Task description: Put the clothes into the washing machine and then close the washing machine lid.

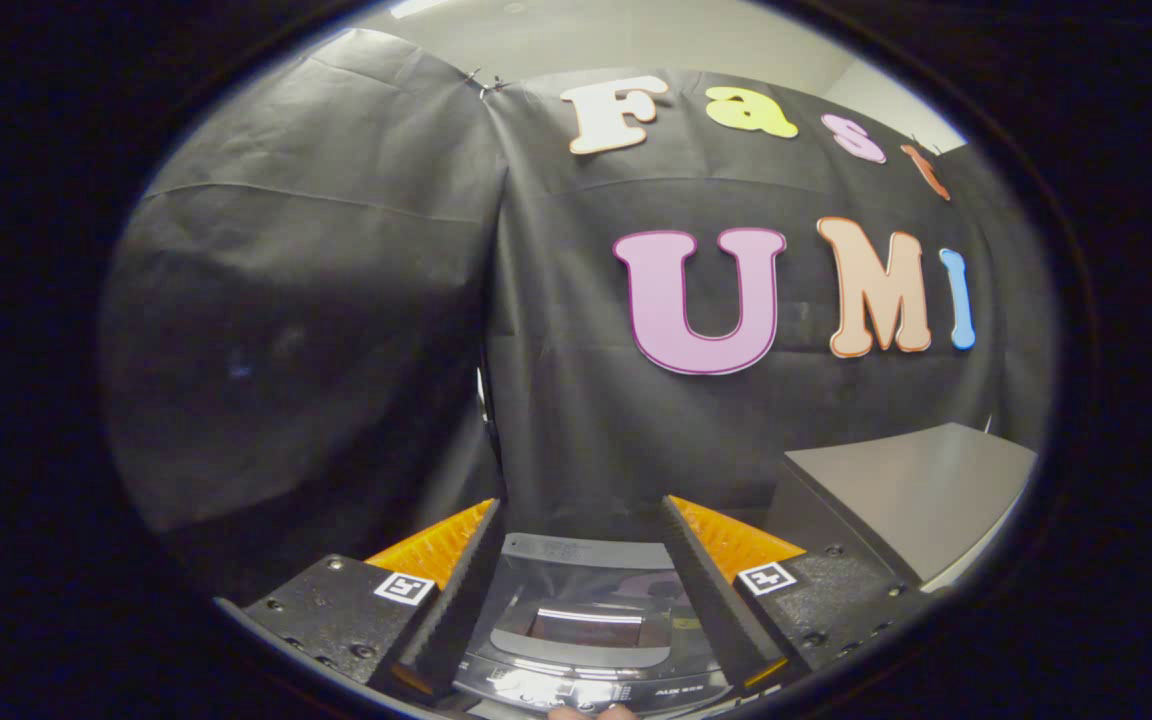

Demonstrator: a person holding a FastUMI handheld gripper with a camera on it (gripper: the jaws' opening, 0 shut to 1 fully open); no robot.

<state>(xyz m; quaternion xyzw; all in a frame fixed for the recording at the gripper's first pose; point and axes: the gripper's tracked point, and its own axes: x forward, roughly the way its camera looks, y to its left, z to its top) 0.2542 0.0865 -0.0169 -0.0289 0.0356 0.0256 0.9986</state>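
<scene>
Hand-held gripper: your hand-held gripper point(581, 560) is released, fingers spread wide with nothing between them.
Washer: the small grey top-loading washing machine with a glossy clear-windowed lid point(584, 620) sits low between your fingers, lid apparently down.
Clothes: I can't spot any from here.
Grey box: a plain grey box-shaped unit point(911, 490) stands beside the right finger, close to the washer.
Risk: with the lid seemingly closed, you may drop clothes onto it.
Risk: reaching down, your right finger could knock the grey box.
</scene>
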